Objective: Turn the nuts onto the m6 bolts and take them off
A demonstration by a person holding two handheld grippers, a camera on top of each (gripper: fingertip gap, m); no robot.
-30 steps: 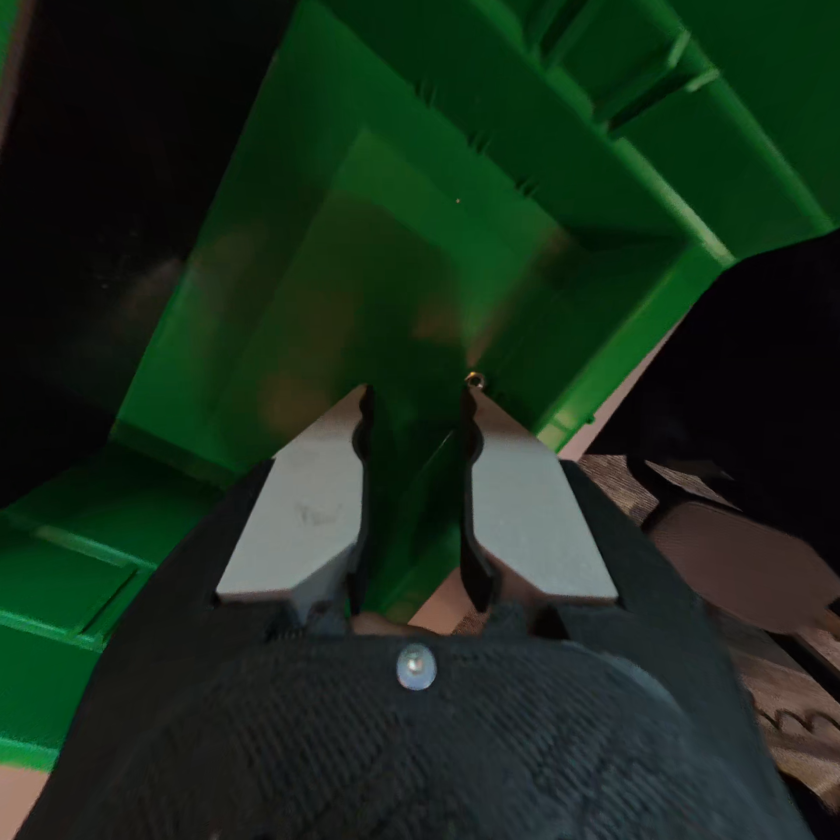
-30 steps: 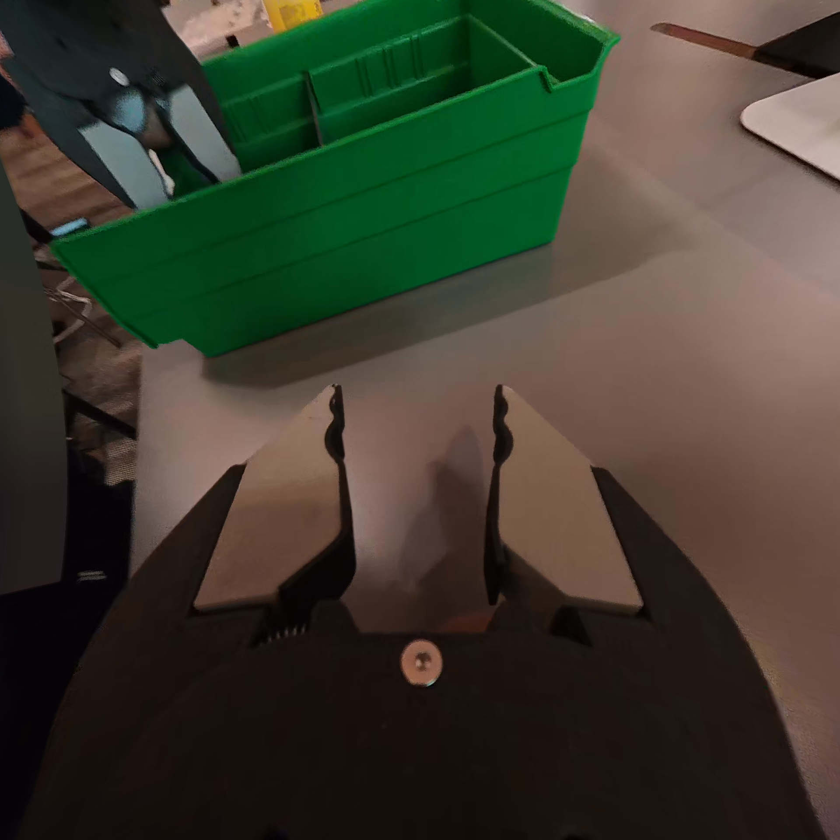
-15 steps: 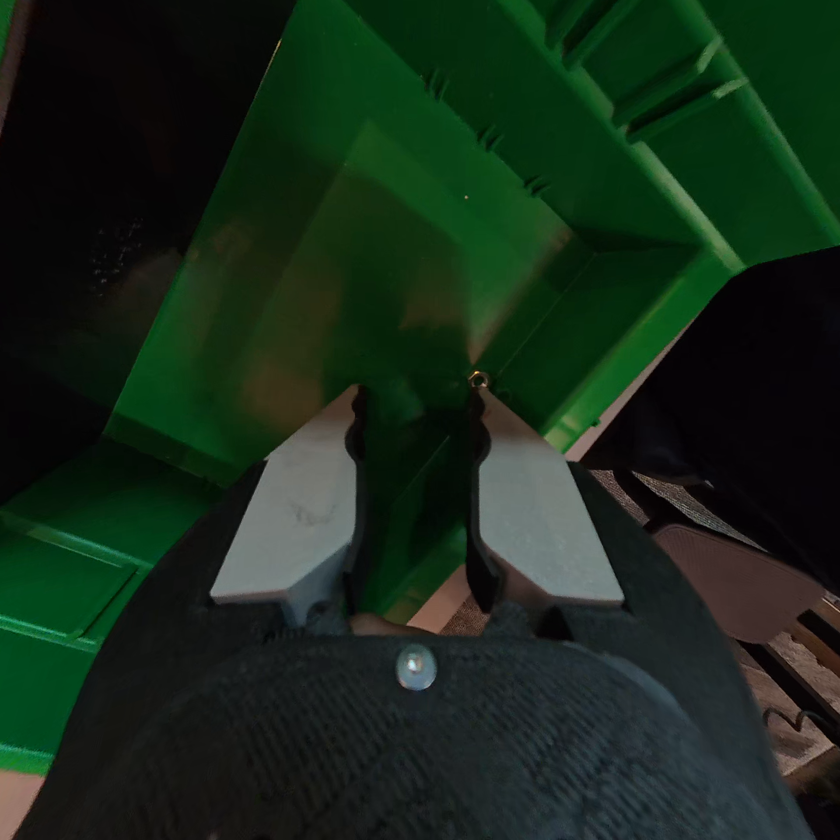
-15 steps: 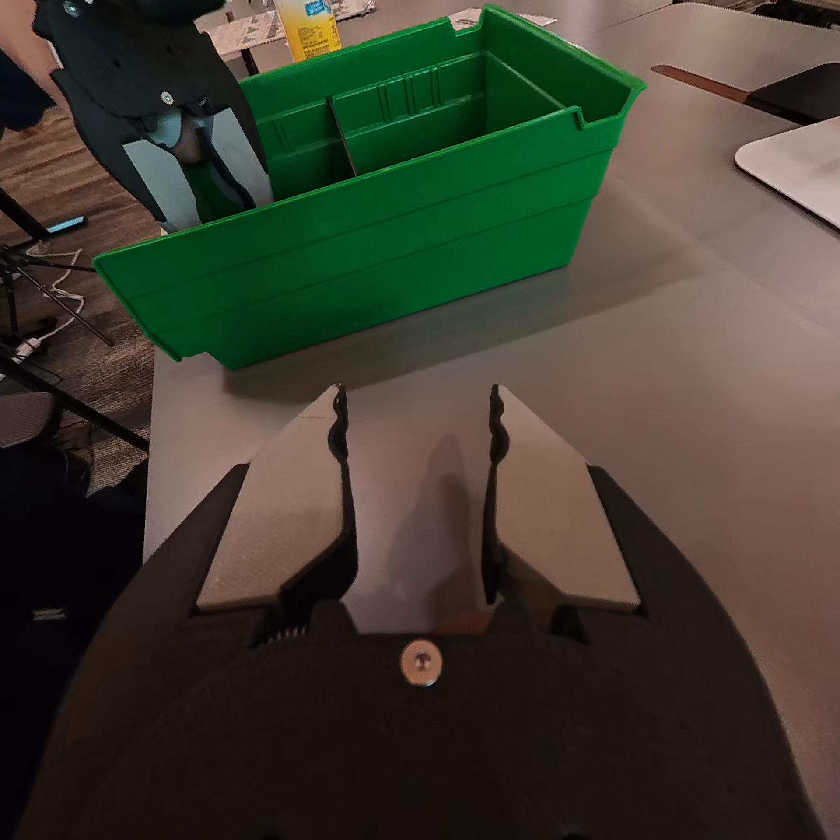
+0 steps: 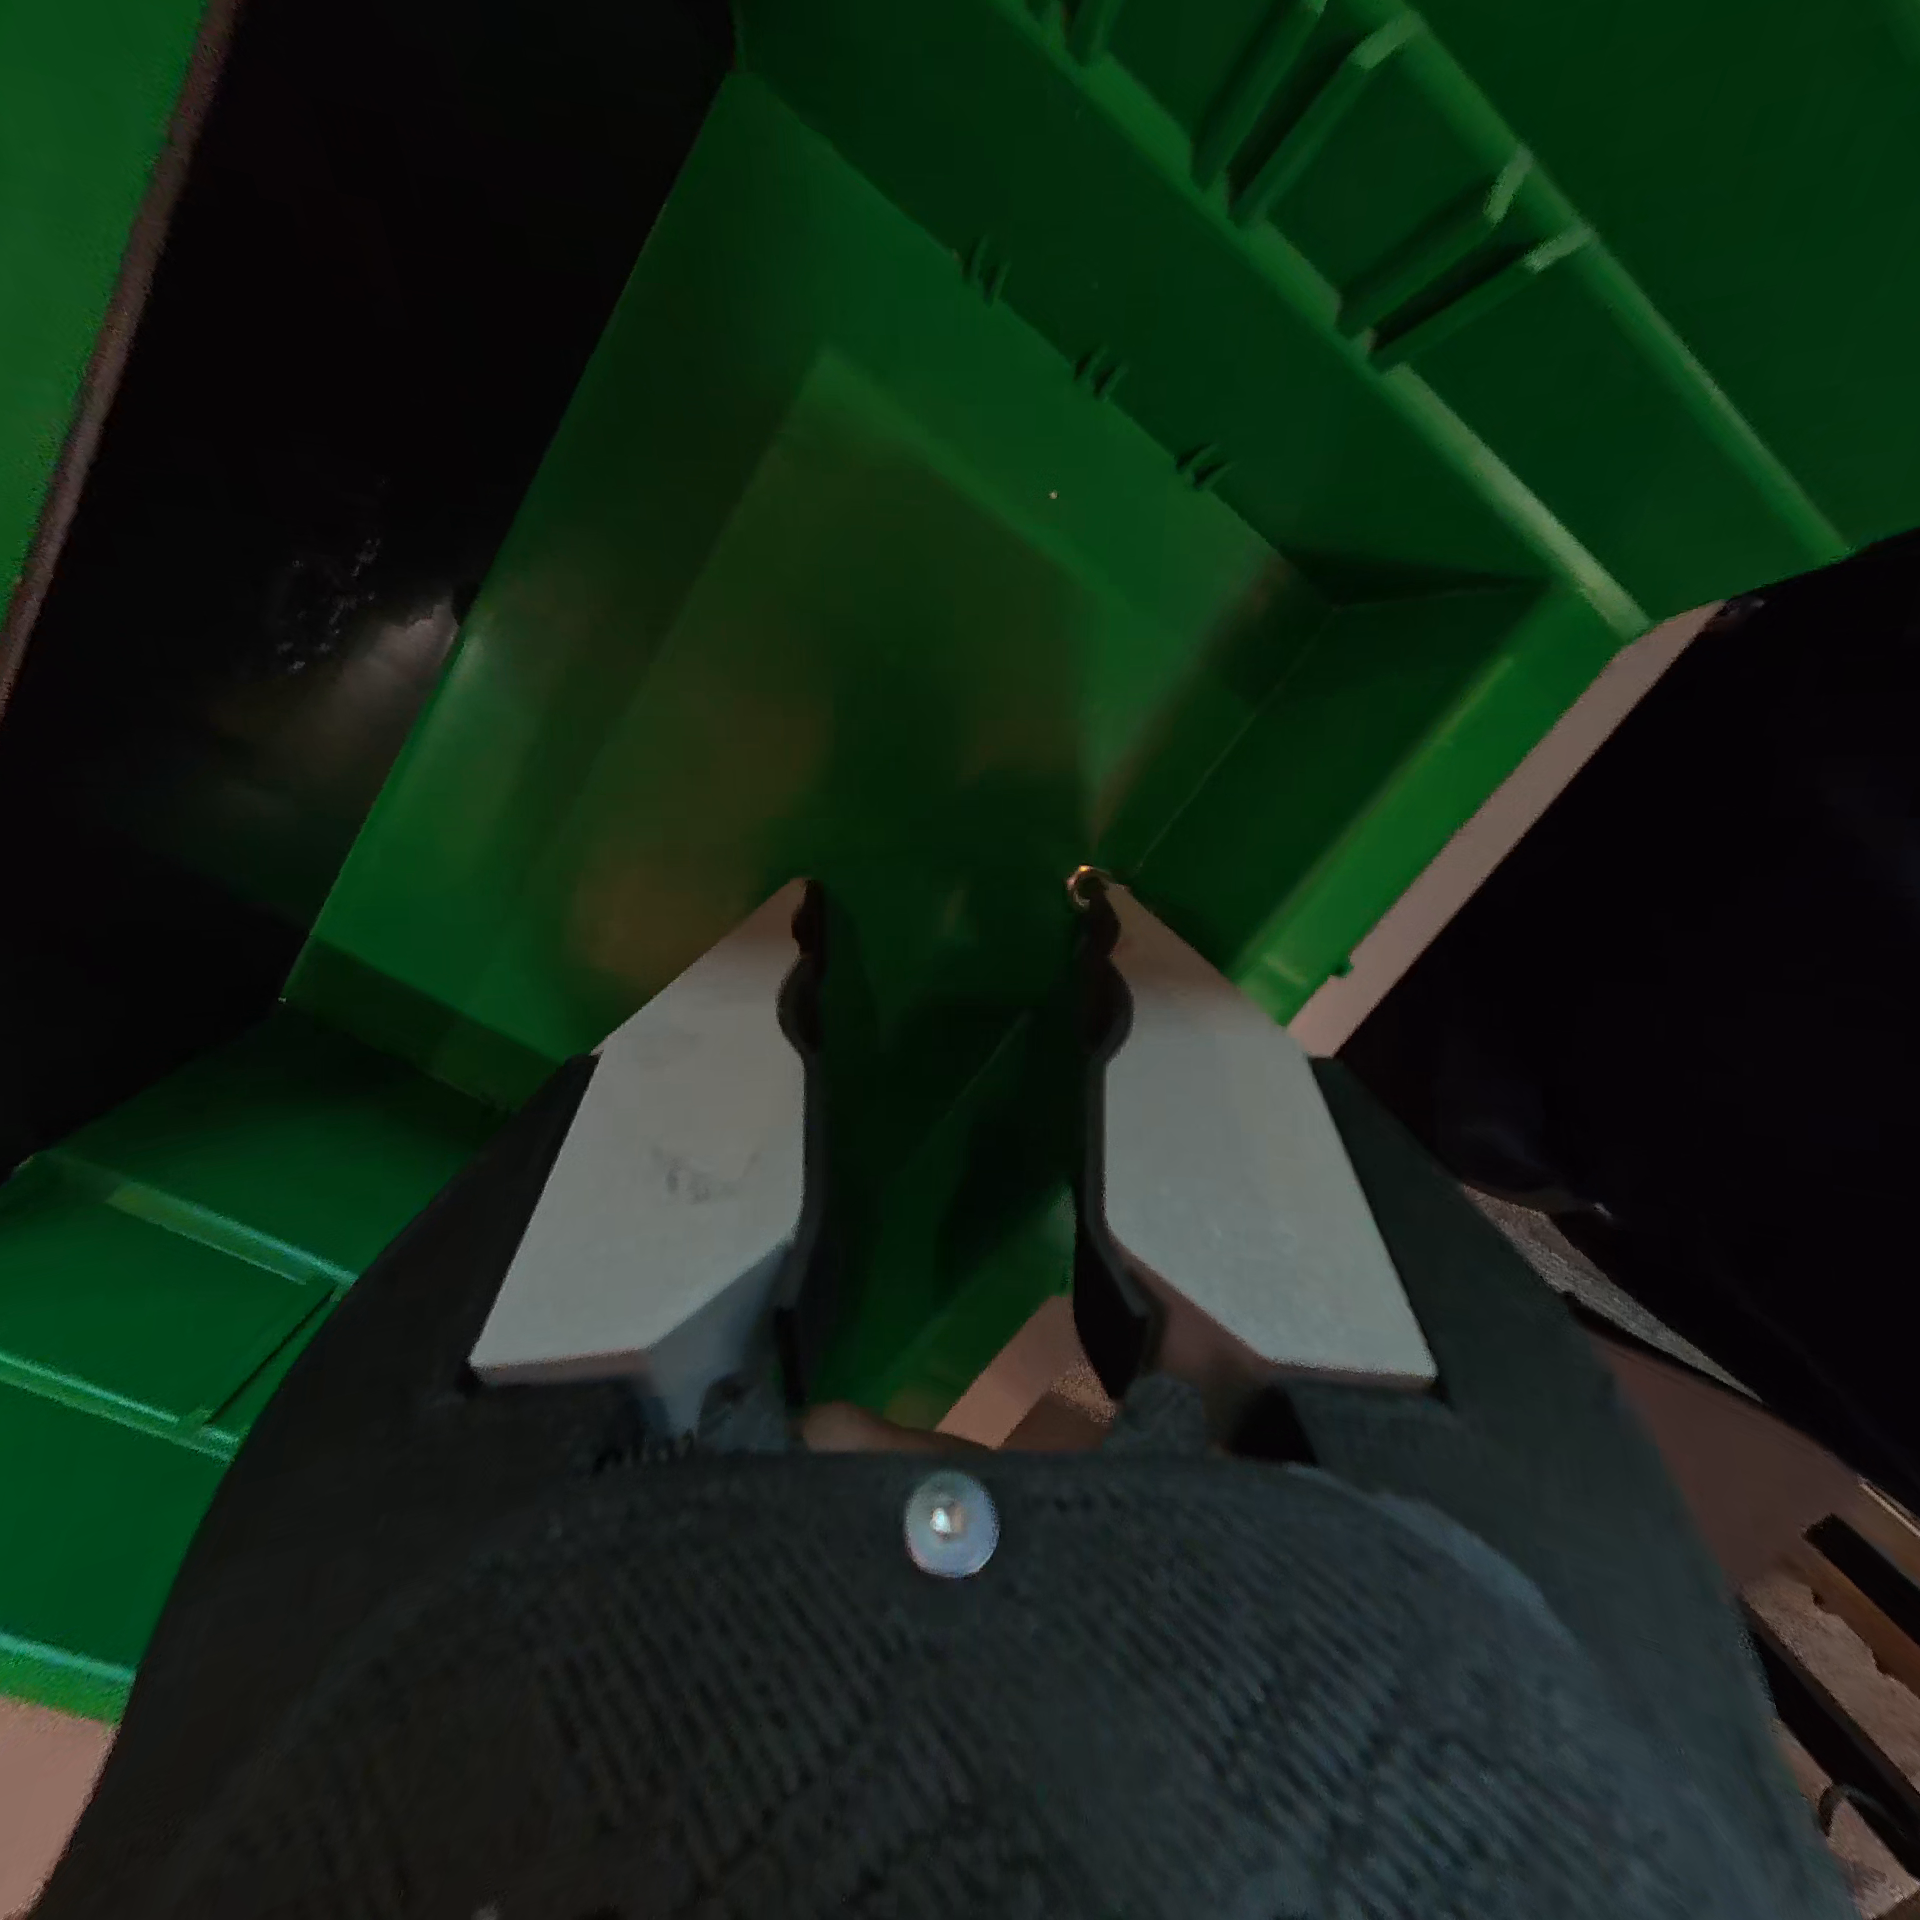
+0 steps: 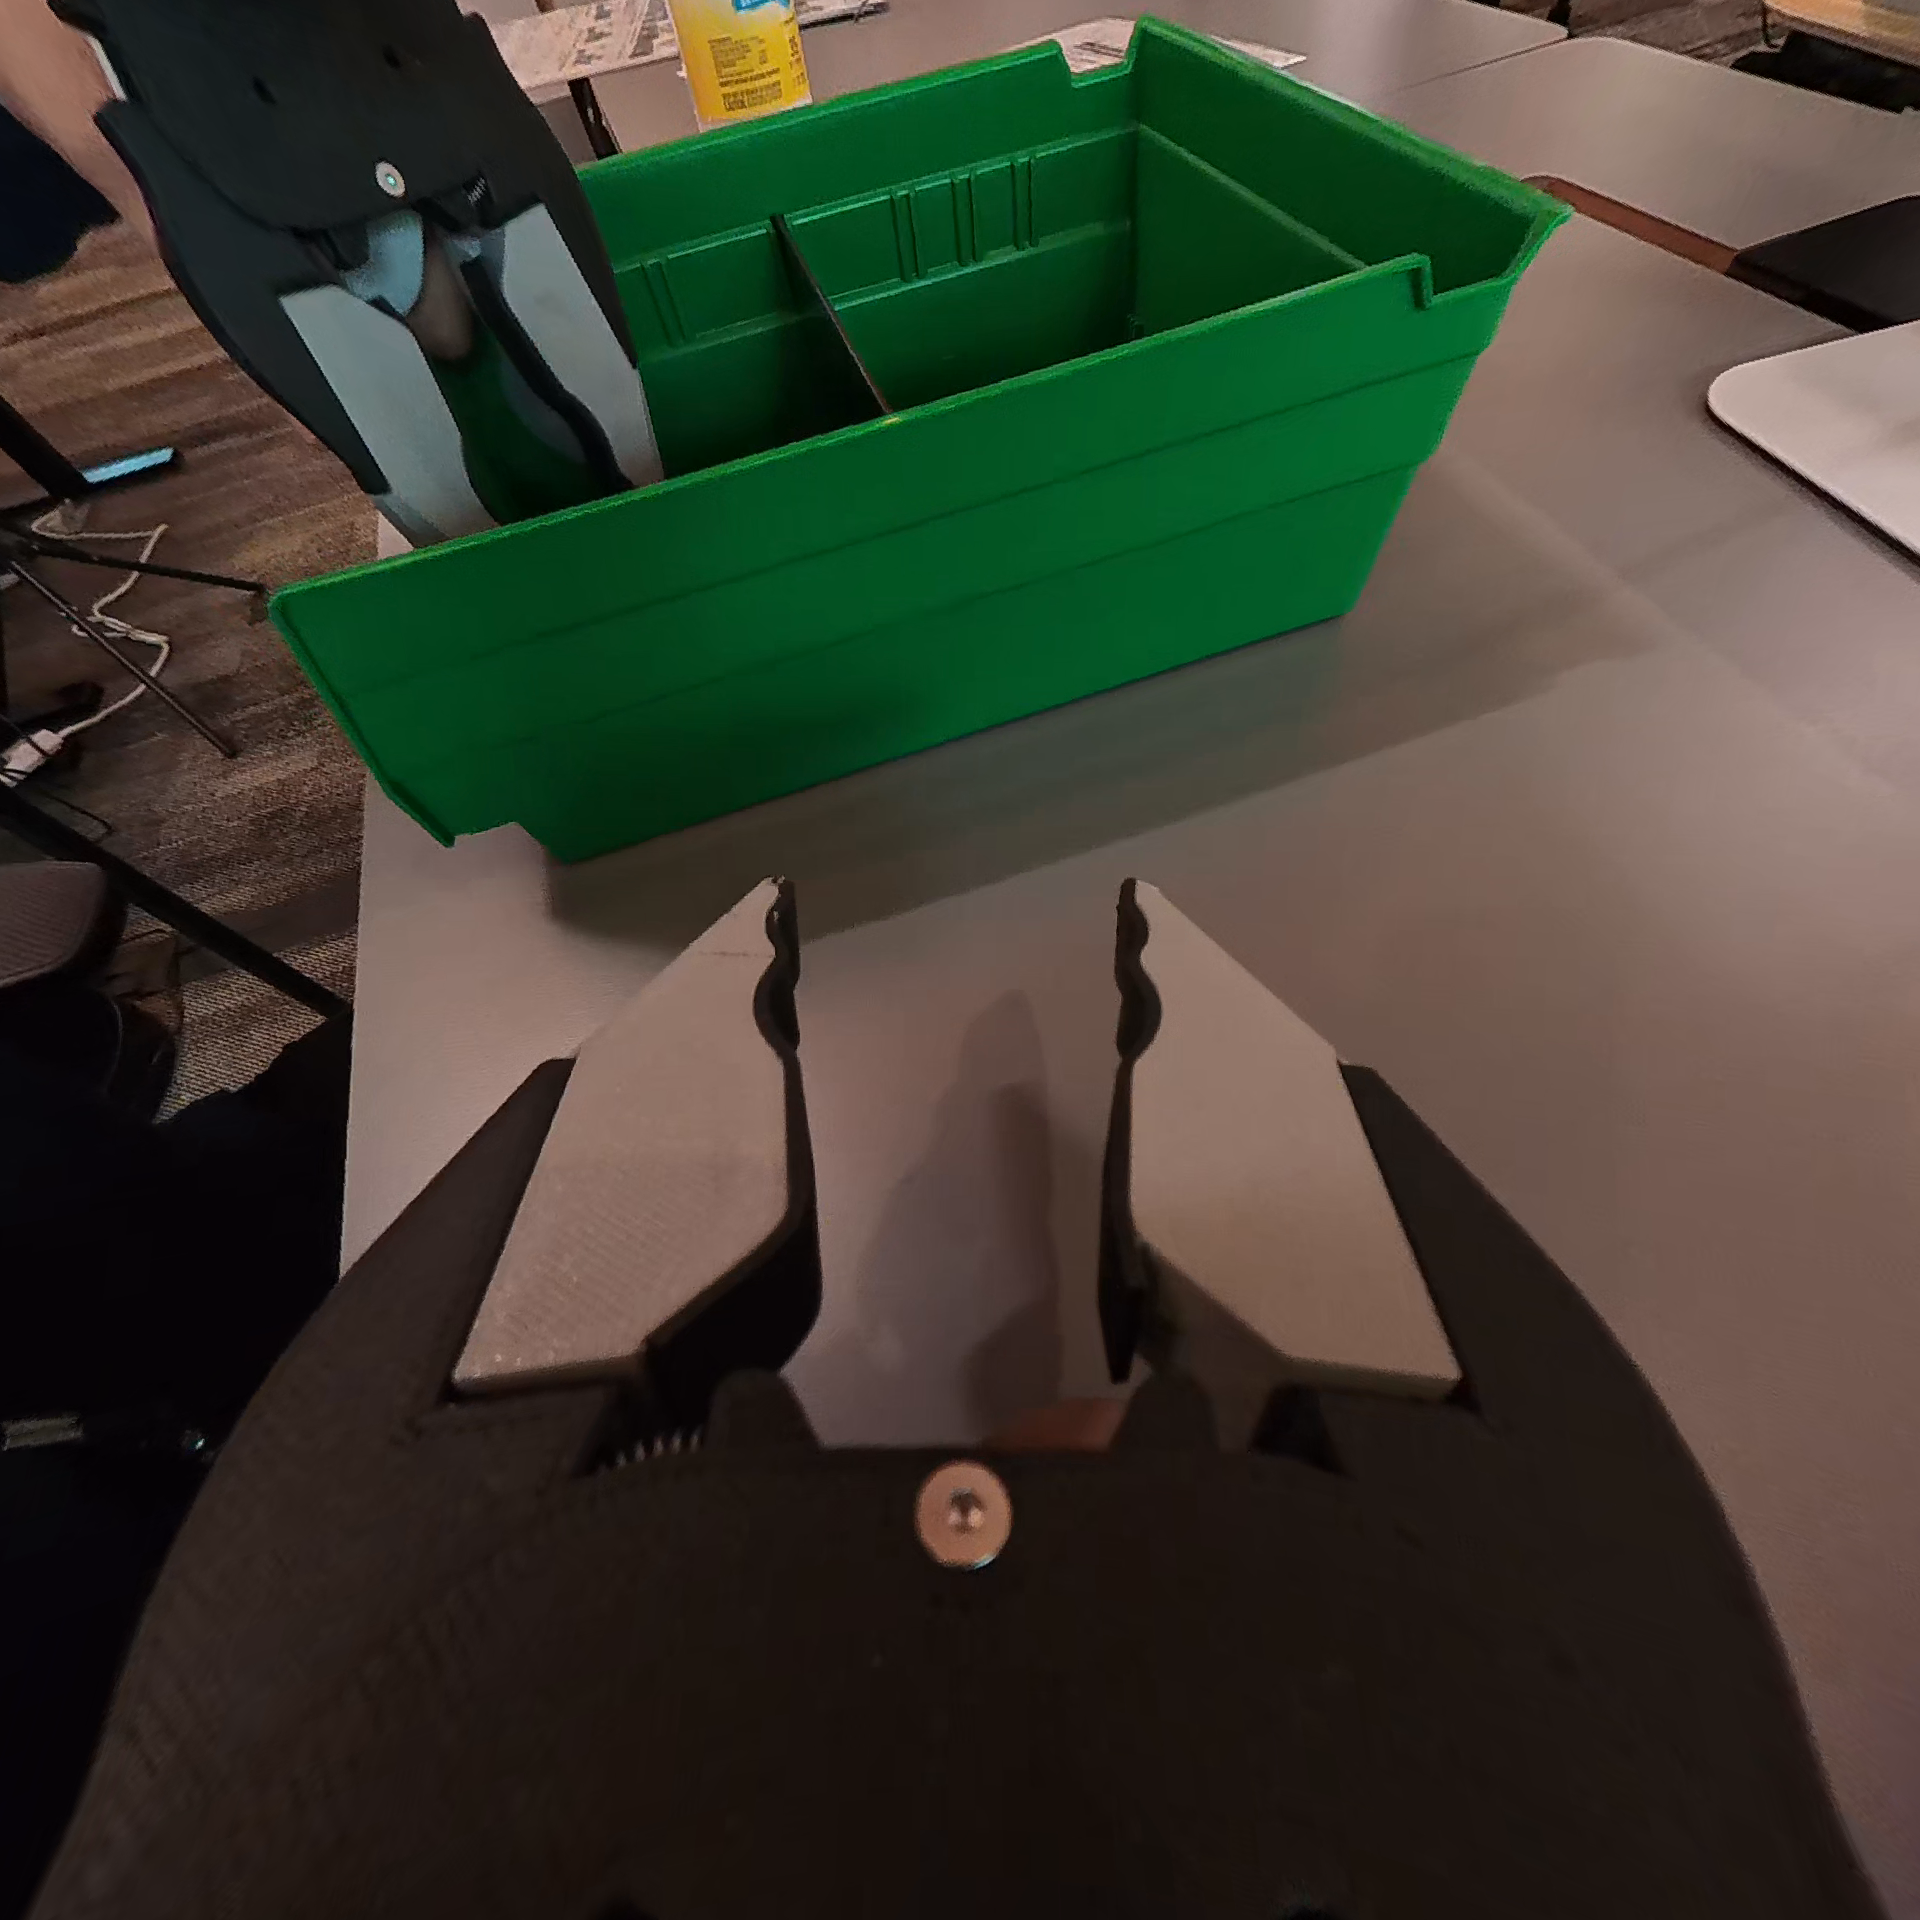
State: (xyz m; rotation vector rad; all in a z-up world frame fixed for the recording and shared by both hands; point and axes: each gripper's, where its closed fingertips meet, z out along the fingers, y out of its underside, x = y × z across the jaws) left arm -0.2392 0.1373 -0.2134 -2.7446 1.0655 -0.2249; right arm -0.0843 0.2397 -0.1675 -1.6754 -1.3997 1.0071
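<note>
meanwhile the left tongs (image 5: 940,899) sit a little lower in the end compartment of the green bin (image 6: 935,582) than a moment ago, their fingers apart and empty, with a small brass-coloured nut (image 5: 1088,884) touching the tip of one finger near the bin's corner. the right tongs (image 6: 951,904) hover apart over the bare table (image 6: 1455,987), now drawn back from the bin. no bolt shows, so threading looks not yet begun.

1. Left gripper (image 5: 945,904) points down into a green bin (image 5: 935,582), jaws apart with nothing between them.
2. A small nut (image 5: 1087,885) sits at the right fingertip, in the bin's corner.
</note>
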